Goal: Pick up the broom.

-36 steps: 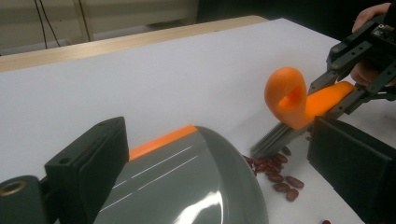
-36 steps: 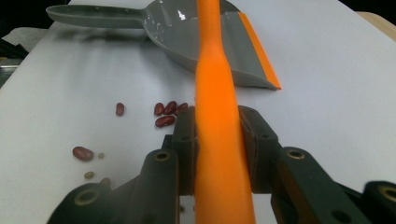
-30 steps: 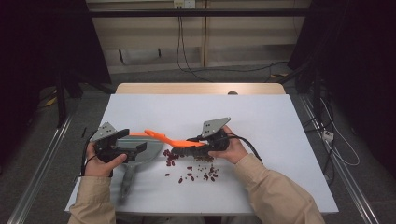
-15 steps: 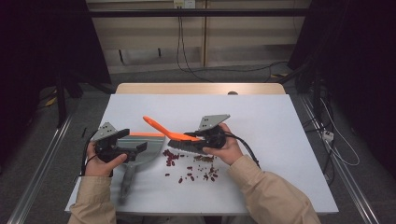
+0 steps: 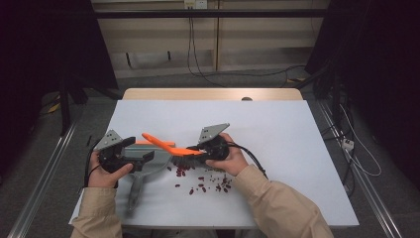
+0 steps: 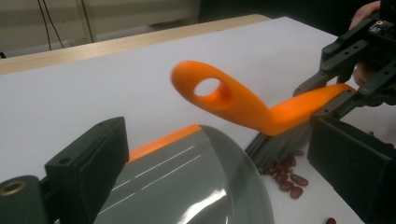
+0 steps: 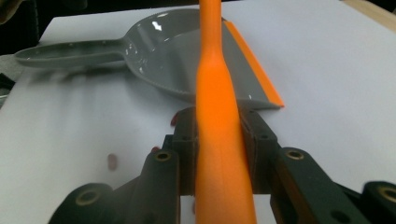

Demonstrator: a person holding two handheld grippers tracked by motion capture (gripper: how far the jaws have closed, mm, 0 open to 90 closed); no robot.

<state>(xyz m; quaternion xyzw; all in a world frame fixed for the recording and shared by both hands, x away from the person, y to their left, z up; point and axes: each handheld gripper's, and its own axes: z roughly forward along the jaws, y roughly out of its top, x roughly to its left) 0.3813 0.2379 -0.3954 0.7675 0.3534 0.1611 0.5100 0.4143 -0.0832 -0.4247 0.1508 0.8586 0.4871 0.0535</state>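
Nearest, dark red beans [image 5: 200,182] lie scattered on the white worktop [image 5: 297,148]. Just beyond them, the right gripper [image 5: 190,154] has its fingers pinching the orange brush [image 5: 166,145], bristles down at the beans. To its left, the left gripper [image 5: 143,157] has its fingers clamped on the grey dustpan [image 5: 148,166], whose orange lip faces the far side.

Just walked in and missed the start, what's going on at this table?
A person is sweeping up spilled red beans on a white table. The right hand-held gripper is shut on an orange brush, its bristles down by the beans. The left hand-held gripper holds a grey dustpan beside the pile. Most beans lie outside the pan.
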